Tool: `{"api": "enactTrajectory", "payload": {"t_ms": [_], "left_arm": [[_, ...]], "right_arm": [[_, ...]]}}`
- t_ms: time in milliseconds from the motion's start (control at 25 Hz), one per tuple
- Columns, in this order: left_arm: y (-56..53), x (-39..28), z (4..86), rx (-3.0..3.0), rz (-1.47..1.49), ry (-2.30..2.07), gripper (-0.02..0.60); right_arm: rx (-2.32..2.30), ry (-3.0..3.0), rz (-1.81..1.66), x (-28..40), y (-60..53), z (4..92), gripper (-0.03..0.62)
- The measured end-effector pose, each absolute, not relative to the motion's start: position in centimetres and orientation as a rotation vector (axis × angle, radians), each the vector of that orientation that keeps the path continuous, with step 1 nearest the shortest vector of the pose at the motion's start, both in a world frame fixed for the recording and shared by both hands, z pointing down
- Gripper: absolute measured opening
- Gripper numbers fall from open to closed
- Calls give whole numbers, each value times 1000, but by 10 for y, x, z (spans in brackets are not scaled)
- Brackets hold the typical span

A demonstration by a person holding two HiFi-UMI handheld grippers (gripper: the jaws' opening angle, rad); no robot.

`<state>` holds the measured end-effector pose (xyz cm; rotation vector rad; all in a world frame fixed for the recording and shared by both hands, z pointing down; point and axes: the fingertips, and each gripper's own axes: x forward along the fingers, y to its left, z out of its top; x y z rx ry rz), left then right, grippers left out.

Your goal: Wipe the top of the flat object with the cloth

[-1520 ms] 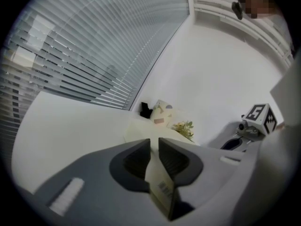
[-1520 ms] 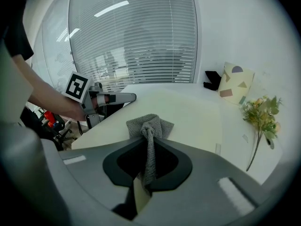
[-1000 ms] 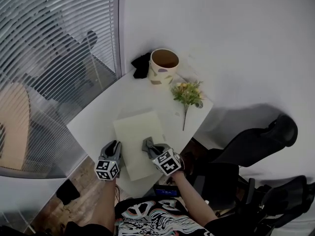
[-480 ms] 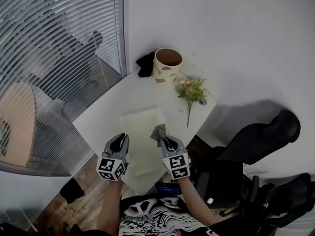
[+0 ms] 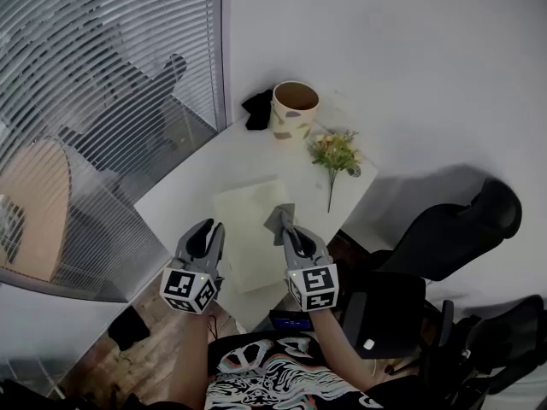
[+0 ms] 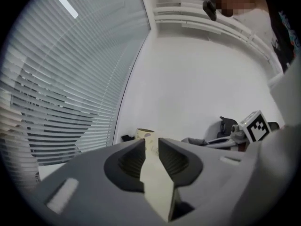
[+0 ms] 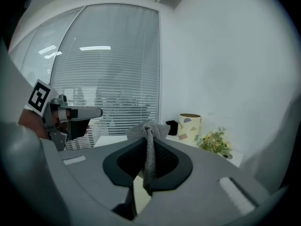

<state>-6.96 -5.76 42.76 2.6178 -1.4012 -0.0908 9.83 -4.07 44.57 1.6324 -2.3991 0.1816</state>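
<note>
Two tools share the job. The left tool (image 5: 208, 233) pinches the near left edge of the flat object (image 5: 248, 220), likely steadying it by the counter's (image 5: 192, 186) near edge. The right tool (image 5: 291, 227), clamped on the grey cloth (image 5: 279, 218), holds it at the object's right edge, seemingly ready to wipe.

Seen from the head camera, two bare forearms reach in from 6 o'clock, each hand holding a grey tool with its marker cube nearest the body. The left tool (image 5: 208, 231) points toward 1 o'clock, its jaws close together with the edge of a pale sheet (image 5: 248, 229) filling the narrow gap. The right tool (image 5: 289, 229) points toward 11 o'clock, level with the left, its jaws pinched on a bunched grey cloth (image 5: 277, 219) that sticks out past the tips.
</note>
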Motion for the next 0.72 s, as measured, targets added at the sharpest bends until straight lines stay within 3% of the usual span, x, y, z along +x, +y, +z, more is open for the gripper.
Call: {"api": "enactTrajectory", "payload": {"t_ms": [720], "left_arm": [[-34,-72,415,2618,-109,-1465,109]], "right_arm": [[1695,-2410,68,99,-10,421,18]]}}
